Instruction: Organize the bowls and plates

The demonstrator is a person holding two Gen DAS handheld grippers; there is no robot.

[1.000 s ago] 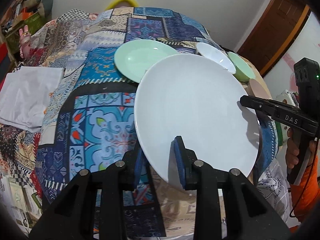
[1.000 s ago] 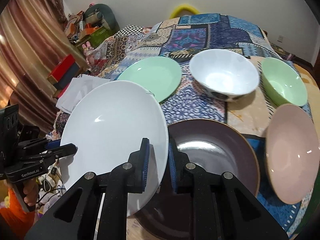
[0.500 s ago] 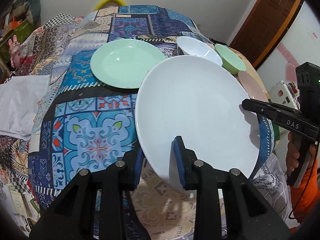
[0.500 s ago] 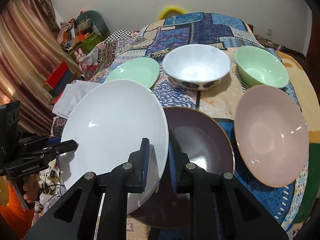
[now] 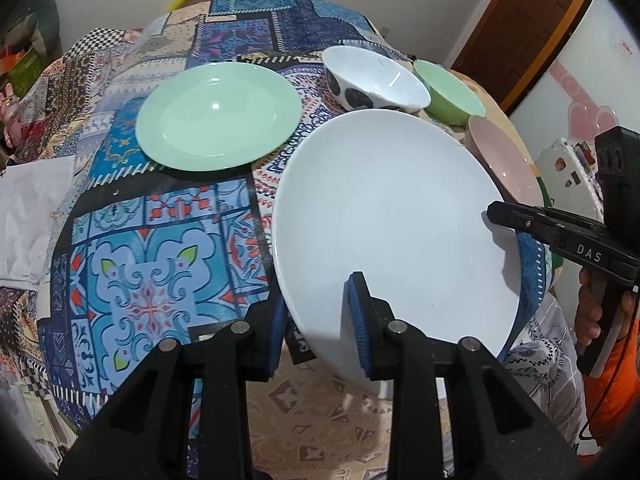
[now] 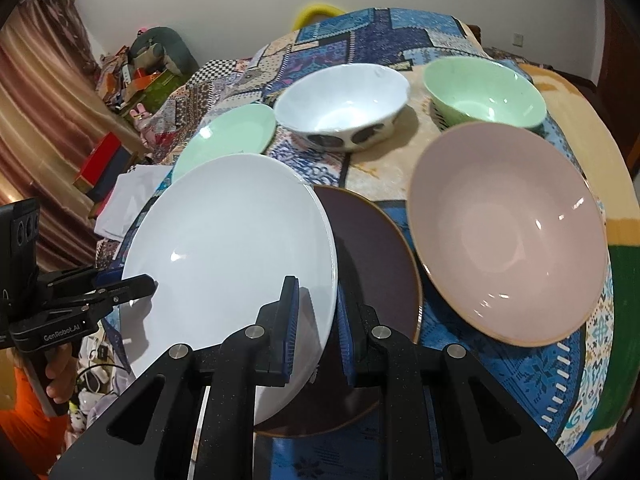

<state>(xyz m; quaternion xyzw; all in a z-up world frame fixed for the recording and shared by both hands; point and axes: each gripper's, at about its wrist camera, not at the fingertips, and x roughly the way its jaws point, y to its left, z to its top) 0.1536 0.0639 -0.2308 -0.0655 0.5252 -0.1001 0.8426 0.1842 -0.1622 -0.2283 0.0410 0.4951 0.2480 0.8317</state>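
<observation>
A large white plate (image 5: pixel 392 216) is held tilted above the table by both grippers. My left gripper (image 5: pixel 318 320) is shut on its near rim; my right gripper (image 6: pixel 316 328) is shut on the opposite rim of the plate (image 6: pixel 228 248). A dark brown plate (image 6: pixel 372 256) lies under and right of it. A mint green plate (image 5: pixel 218 116) lies at the left. A white patterned bowl (image 6: pixel 344 106), a green bowl (image 6: pixel 484 94) and a pink bowl (image 6: pixel 508 232) stand on the patchwork tablecloth (image 5: pixel 148 248).
A folded white cloth (image 5: pixel 28 208) lies off the table's left edge. Boxes and clutter (image 6: pixel 132 76) stand by the curtain. A brown door (image 5: pixel 528 28) is at the far right. A yellow chair back (image 6: pixel 318 10) shows behind the table.
Both grippers have carried the white plate forward over the table; the bowls and green plate now look closer and larger. Both grips on the plate are unchanged.
</observation>
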